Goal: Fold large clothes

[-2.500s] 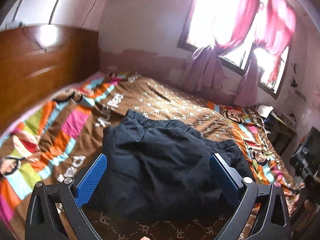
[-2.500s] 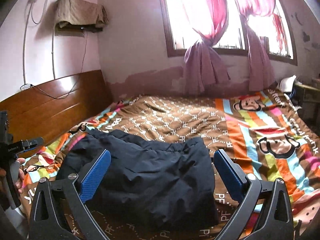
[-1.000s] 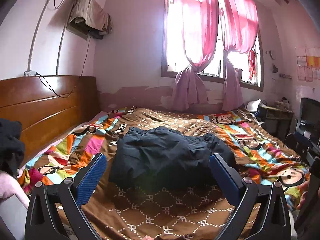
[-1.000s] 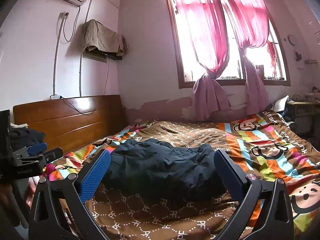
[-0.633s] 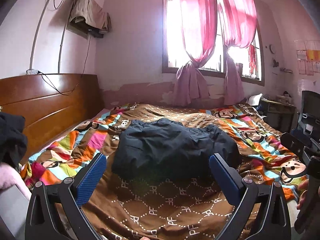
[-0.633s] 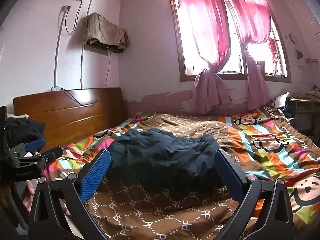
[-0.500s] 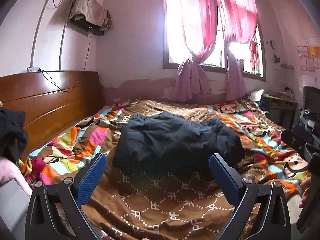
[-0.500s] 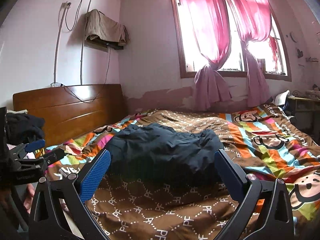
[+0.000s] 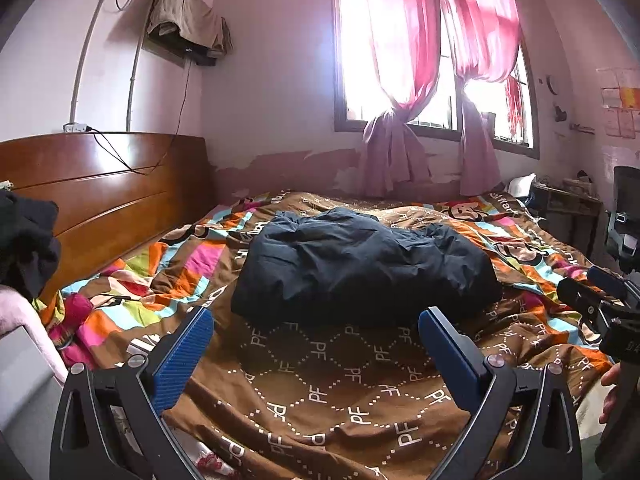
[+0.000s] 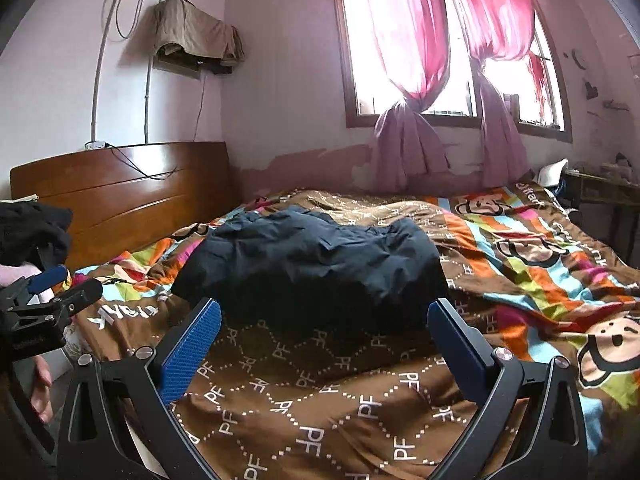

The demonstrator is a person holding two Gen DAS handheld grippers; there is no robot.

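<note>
A dark navy padded garment lies folded into a thick bundle in the middle of the bed; the right wrist view shows the garment too. My left gripper is open and held back over the near edge of the bed, apart from the garment, with nothing between its blue pads. My right gripper is open as well, also short of the garment and holding nothing. Each gripper appears at the edge of the other's view: the right gripper and the left gripper.
A patterned brown and striped bedspread covers the bed. A wooden headboard stands at the left, with dark clothes piled near it. Pink curtains hang at the window behind. A dark chair and a side table stand at the right.
Both grippers have drawn back from over the garment to the near edge of the bed and now look across it at a lower angle. The garment lies unmoved; both stay open.
</note>
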